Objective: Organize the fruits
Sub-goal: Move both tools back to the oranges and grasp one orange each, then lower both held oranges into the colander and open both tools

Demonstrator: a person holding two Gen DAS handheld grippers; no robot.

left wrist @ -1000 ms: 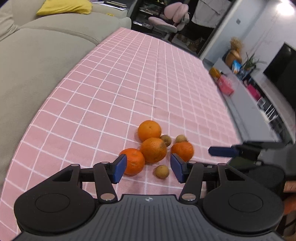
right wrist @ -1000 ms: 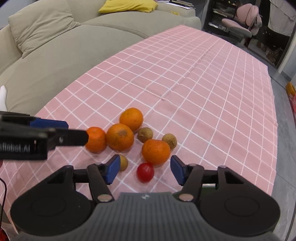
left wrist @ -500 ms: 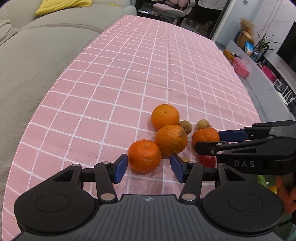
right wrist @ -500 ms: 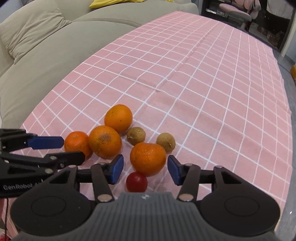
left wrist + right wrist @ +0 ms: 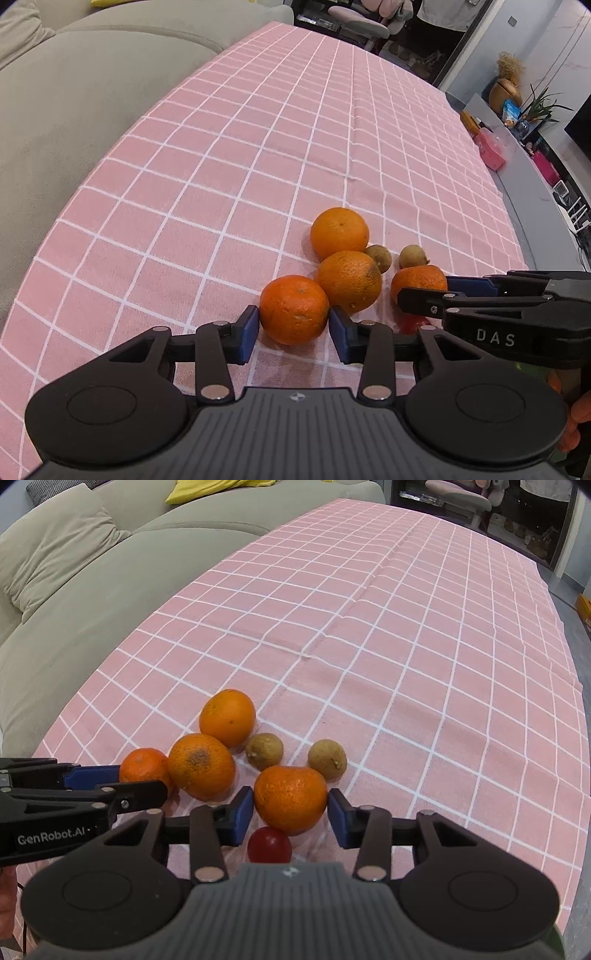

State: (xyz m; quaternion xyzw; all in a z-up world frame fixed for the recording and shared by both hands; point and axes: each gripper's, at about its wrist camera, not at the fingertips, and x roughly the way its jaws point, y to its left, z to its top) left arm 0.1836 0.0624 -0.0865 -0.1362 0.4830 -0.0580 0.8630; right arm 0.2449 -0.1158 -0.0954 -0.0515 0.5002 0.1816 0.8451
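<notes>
A cluster of fruit lies on the pink checked tablecloth [image 5: 229, 177]. My left gripper [image 5: 293, 330] is open, its blue pads on either side of a small orange mandarin [image 5: 293, 309]. My right gripper [image 5: 290, 814] is open around another mandarin [image 5: 290, 797], which also shows in the left wrist view [image 5: 419, 280]. Two larger oranges [image 5: 227, 718] [image 5: 202, 765] sit behind them. Two brown longans [image 5: 264, 750] [image 5: 327, 758] lie by the oranges. A red cherry tomato [image 5: 269, 845] lies under my right gripper.
A grey-green sofa [image 5: 81, 587] runs along the table's left edge, with a yellow cushion [image 5: 218, 484] at the back. A pink office chair [image 5: 365, 14] stands beyond the far end. A low shelf with plants and boxes [image 5: 517, 122] runs along the right.
Both grippers have moved forward and down onto the fruit cluster. The left jaws now flank the left mandarin, the right jaws flank the right mandarin. The fruit has not moved.
</notes>
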